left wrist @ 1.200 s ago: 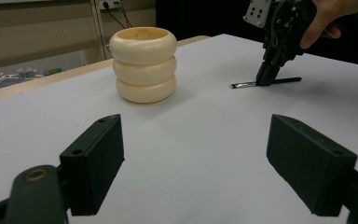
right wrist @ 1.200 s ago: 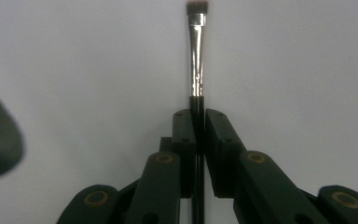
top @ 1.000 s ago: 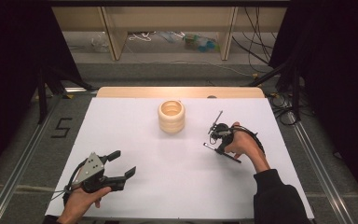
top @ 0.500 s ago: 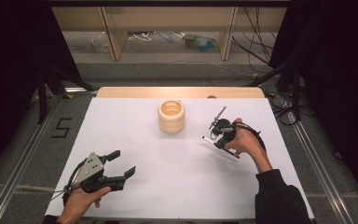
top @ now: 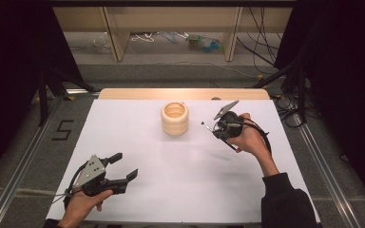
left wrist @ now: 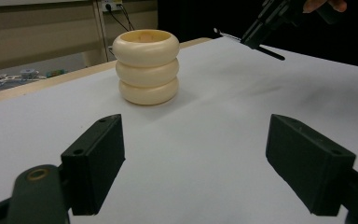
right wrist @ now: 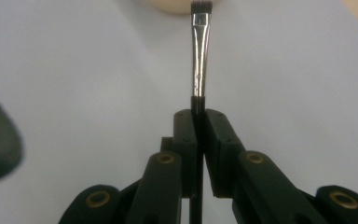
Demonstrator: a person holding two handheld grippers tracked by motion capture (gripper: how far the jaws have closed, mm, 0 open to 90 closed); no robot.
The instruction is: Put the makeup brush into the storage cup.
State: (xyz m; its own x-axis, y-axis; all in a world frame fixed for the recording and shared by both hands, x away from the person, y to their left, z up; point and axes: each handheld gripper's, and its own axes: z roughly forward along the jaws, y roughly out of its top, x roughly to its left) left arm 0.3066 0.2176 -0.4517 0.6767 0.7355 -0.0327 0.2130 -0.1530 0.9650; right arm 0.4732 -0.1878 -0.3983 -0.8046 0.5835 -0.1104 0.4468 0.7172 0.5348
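Brush (right wrist: 200, 60): you are pinching its thin, light, slippery handle in your right tool (top: 217, 127), just right of the ringed holder (top: 175, 118). Left of the holder, your left tool (top: 123, 167) is gaping wide, empty. Grip near the ferrule.

A lab recording booth: a white-covered table (top: 138, 142) between metal rails (top: 19, 175), black curtains (top: 9, 71) on both sides, loose cables (top: 261, 33) on the far floor.

Matt black plastic claw (right wrist: 198, 122) on a glossy metal-ferruled brush (right wrist: 200, 56) (smooth cream holder (top: 175, 118), matt white table (top: 180, 180)).
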